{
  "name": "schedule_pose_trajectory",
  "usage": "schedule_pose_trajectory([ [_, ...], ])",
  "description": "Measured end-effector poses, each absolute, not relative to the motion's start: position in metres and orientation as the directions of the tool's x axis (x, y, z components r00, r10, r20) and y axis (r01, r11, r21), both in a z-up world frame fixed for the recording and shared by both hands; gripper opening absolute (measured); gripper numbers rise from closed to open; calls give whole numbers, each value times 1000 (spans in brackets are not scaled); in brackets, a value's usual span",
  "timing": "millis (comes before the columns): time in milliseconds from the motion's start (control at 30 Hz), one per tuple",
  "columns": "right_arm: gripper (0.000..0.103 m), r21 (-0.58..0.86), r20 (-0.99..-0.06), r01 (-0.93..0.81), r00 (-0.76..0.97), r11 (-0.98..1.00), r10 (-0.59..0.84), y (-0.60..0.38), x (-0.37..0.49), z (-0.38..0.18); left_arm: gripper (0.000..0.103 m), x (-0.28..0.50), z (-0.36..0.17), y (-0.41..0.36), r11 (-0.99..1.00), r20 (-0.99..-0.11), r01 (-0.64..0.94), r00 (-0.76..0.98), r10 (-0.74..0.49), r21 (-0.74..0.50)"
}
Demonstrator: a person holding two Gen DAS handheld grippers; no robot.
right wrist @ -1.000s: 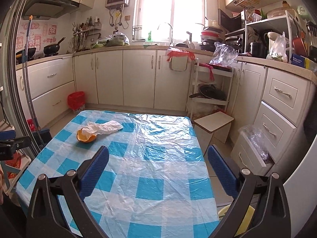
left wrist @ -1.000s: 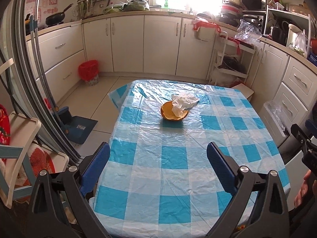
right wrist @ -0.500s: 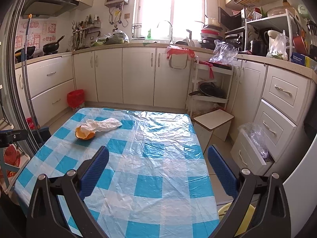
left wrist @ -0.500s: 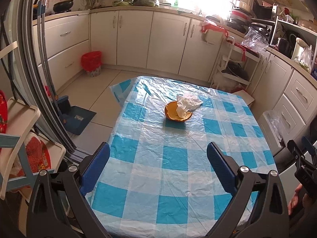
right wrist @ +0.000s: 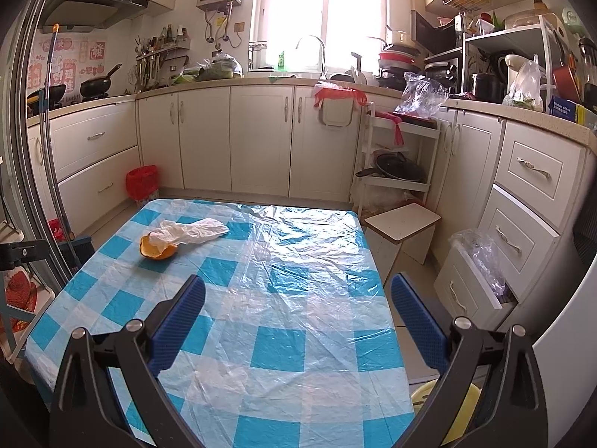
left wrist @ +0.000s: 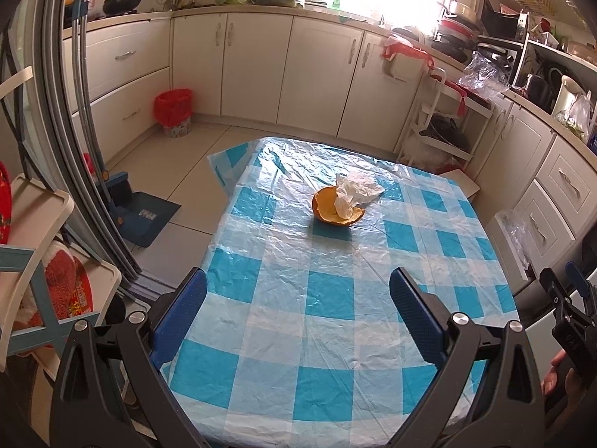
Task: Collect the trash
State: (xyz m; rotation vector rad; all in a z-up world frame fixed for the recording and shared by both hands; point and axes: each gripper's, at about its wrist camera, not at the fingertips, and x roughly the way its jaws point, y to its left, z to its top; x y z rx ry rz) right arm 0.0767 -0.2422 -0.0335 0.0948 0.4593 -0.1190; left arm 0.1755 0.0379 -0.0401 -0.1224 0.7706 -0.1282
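Note:
An orange peel (left wrist: pixel 333 211) shaped like a cup lies on the blue-and-white checked table (left wrist: pixel 328 298), with a crumpled white tissue (left wrist: pixel 354 190) resting in and over it. From the right wrist view the orange peel (right wrist: pixel 156 251) and tissue (right wrist: pixel 194 232) sit at the table's (right wrist: pixel 291 321) far left. My left gripper (left wrist: pixel 296 293) hovers open above the near half of the table, well short of the peel. My right gripper (right wrist: pixel 297 295) is open too, over the table's middle, with nothing between its fingers.
A red-lined trash bin (left wrist: pixel 173 112) stands on the floor by the far cabinets. A dustpan and broom (left wrist: pixel 138 212) lie left of the table. A white stool (right wrist: pixel 401 226) and an open drawer with a plastic bag (right wrist: pixel 479 265) are to the right. A high chair (left wrist: pixel 33 261) stands near left.
The left gripper has risen and tilted, so the table and peel sit further to the right in its view. The right gripper has drifted slightly forward. Both stay open.

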Motion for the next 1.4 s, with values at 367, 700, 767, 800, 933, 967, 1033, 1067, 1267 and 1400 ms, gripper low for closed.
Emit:
schedule_pose_trajectory([
  [367, 96, 61, -450, 134, 888, 989, -93, -242, 77, -34, 94, 177, -43, 40, 985, -694, 64, 703, -159, -162],
  [700, 95, 59, -452, 132, 887, 989, -92, -242, 78, -35, 94, 179, -44, 40, 986, -699, 63, 698, -154, -154],
  [767, 95, 60, -452, 132, 887, 989, -91, -242, 78, -35, 94, 179, -45, 40, 986, -700, 63, 697, -153, -153],
  [800, 95, 60, -452, 132, 887, 989, -91, -242, 78, -35, 94, 179, -45, 40, 986, -701, 63, 697, -153, -152],
  [933, 96, 60, -452, 133, 887, 989, -91, -242, 78, -35, 94, 179, -46, 39, 987, -704, 61, 695, -149, -148],
  [967, 95, 60, -453, 132, 887, 989, -91, -242, 78, -35, 94, 179, -46, 39, 987, -705, 61, 694, -148, -148],
  [1033, 96, 60, -452, 133, 887, 989, -92, -242, 78, -35, 94, 179, -46, 39, 988, -707, 58, 693, -144, -145],
  [1067, 96, 60, -452, 133, 887, 989, -91, -242, 78, -35, 94, 180, -47, 39, 988, -708, 56, 692, -142, -143],
  [1267, 96, 62, -450, 127, 889, 990, -86, -239, 79, -36, 94, 181, -49, 43, 988, -721, 41, 680, -136, -147],
  [1400, 95, 59, -452, 113, 889, 992, -74, -233, 84, -38, 94, 184, -50, 50, 987, -734, 18, 667, -130, -158],
])
